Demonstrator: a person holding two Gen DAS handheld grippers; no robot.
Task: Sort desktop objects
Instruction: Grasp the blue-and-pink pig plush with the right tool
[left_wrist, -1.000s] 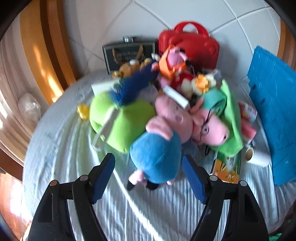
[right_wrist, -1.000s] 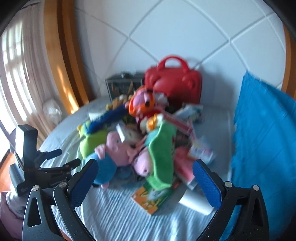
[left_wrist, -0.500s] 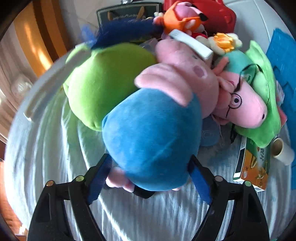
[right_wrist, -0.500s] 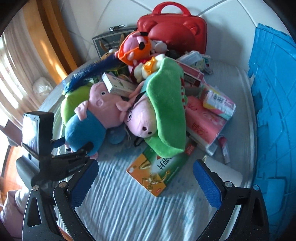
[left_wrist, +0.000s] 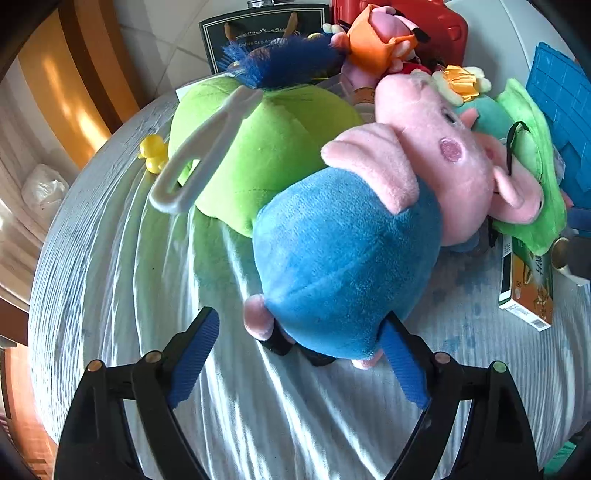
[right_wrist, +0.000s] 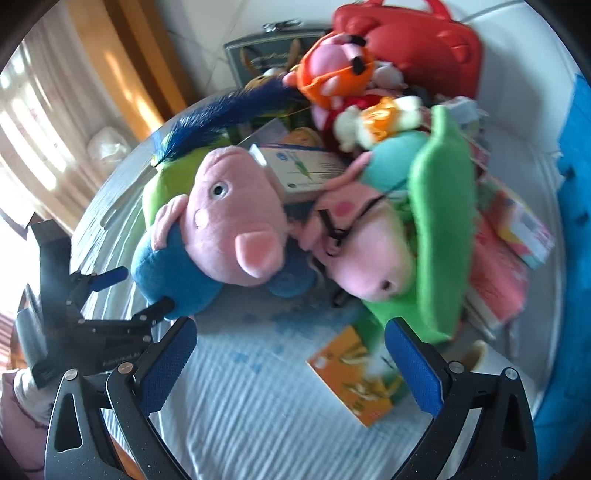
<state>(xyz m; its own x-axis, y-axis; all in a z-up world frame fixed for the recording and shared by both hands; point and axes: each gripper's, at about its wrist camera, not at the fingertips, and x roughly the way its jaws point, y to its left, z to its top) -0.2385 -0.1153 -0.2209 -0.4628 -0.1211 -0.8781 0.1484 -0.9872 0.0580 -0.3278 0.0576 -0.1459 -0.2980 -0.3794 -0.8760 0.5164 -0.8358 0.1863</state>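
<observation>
Your left gripper (left_wrist: 301, 354) and right gripper (right_wrist: 291, 365) each had black triangular arms, round brass-coloured screws and ribbed blue fingers (right_wrist: 168, 363). You wore a pale pink sleeve (right_wrist: 22, 402).

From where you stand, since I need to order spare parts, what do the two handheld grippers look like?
Both match. The left gripper has two black plastic fingers ending in ribbed blue pads, with round metal pin heads at the joints. The right gripper has the same black fingers with triangular cut-outs and textured blue pads. No cables show. Beside it a bit of pale pink sleeve is visible.
</observation>
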